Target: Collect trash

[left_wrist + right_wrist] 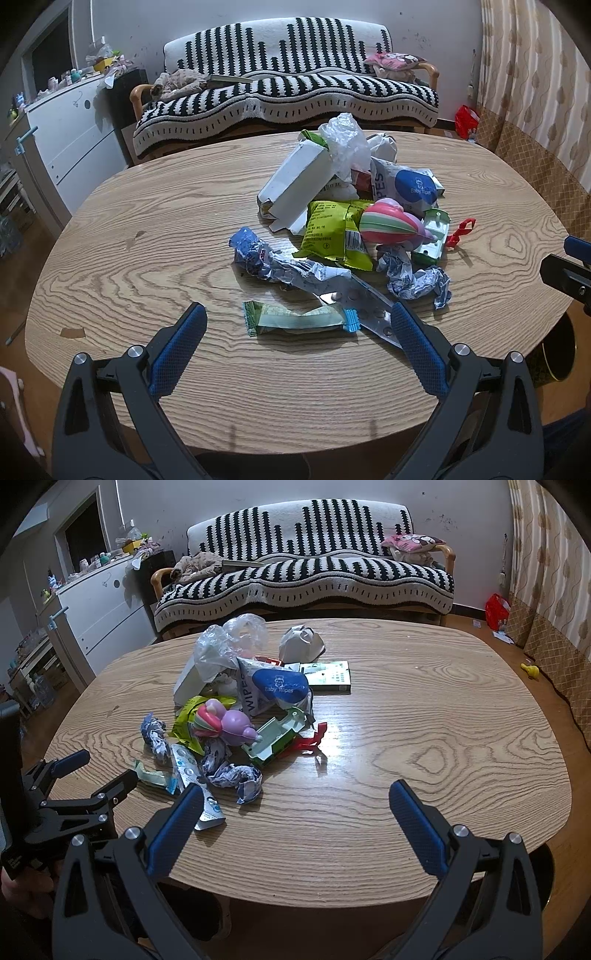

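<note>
A heap of crumpled wrappers, a white carton and a baby-wipes pack (406,184) sits mid-way across the oval wood-grain table (147,266) — the left gripper (299,314) and right gripper (295,797) both spread wide, holding nothing, above the near edge.

I have bare worktop (424,738) all along the near edge and across the whole right half, so my right claw (295,805) can pass there freely. The trash pile (354,206) blocks the middle; a green-and-blue wrapper (301,318) and a foil strip (369,310) lie just ahead of my left claw (299,325), between its wide-apart fingers. Left of the crumpled blue wrapper (258,258) the wood is bare to the edge. A flat green box (328,677) bounds the pile on the right
</note>
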`<act>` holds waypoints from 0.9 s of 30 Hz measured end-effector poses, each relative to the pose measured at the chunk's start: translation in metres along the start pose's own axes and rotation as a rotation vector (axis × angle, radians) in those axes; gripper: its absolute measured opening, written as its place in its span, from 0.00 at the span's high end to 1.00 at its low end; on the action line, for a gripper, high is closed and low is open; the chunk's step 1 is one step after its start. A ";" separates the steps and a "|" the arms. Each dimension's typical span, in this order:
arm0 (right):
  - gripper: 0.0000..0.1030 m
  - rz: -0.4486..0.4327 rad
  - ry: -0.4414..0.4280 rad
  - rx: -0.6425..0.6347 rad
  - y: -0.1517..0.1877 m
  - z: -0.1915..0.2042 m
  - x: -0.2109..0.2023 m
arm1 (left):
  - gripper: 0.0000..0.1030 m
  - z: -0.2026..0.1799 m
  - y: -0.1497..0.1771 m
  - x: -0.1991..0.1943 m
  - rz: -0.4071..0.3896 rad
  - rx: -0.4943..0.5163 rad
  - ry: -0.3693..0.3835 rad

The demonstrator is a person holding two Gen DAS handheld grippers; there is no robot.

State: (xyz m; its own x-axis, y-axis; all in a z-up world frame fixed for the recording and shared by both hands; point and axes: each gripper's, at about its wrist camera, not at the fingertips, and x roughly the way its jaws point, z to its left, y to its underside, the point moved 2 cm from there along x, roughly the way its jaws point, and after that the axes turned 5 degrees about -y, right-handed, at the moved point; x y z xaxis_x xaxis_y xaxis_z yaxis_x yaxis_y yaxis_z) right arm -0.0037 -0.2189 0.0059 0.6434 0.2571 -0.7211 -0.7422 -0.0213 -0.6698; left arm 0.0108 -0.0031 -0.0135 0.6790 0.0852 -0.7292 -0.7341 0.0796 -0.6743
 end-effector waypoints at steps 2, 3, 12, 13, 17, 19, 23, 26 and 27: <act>0.05 0.000 0.001 0.000 0.000 0.000 0.000 | 0.06 0.000 0.000 0.000 -0.001 0.000 -0.002; 0.05 0.000 0.000 0.001 0.000 0.000 0.000 | 0.06 0.000 0.000 0.002 0.000 0.000 -0.001; 0.05 0.000 -0.001 0.001 0.000 0.000 0.000 | 0.06 0.000 0.000 0.001 0.000 0.000 -0.001; 0.05 0.000 -0.001 0.001 0.000 0.000 0.000 | 0.06 -0.001 0.000 0.001 -0.001 0.000 -0.001; 0.05 0.000 -0.001 0.001 0.000 0.000 0.000 | 0.06 -0.001 0.001 0.001 0.002 0.000 0.001; 0.05 0.001 -0.002 0.000 0.000 0.000 0.001 | 0.06 -0.001 0.001 0.002 0.001 0.001 0.000; 0.05 0.005 -0.005 -0.003 0.001 0.003 -0.001 | 0.06 0.004 0.002 0.004 0.002 -0.003 -0.001; 0.05 0.015 -0.016 -0.009 -0.001 0.004 0.005 | 0.06 0.018 -0.001 0.009 0.004 -0.010 0.010; 0.05 0.020 -0.023 -0.012 -0.003 0.004 0.008 | 0.06 0.023 -0.004 0.010 0.000 -0.007 0.012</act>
State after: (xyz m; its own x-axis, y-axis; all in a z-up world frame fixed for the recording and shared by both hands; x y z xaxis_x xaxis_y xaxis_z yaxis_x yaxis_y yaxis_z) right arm 0.0026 -0.2134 0.0029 0.6239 0.2786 -0.7302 -0.7526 -0.0378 -0.6574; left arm 0.0206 0.0203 -0.0153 0.6789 0.0736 -0.7305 -0.7342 0.0729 -0.6750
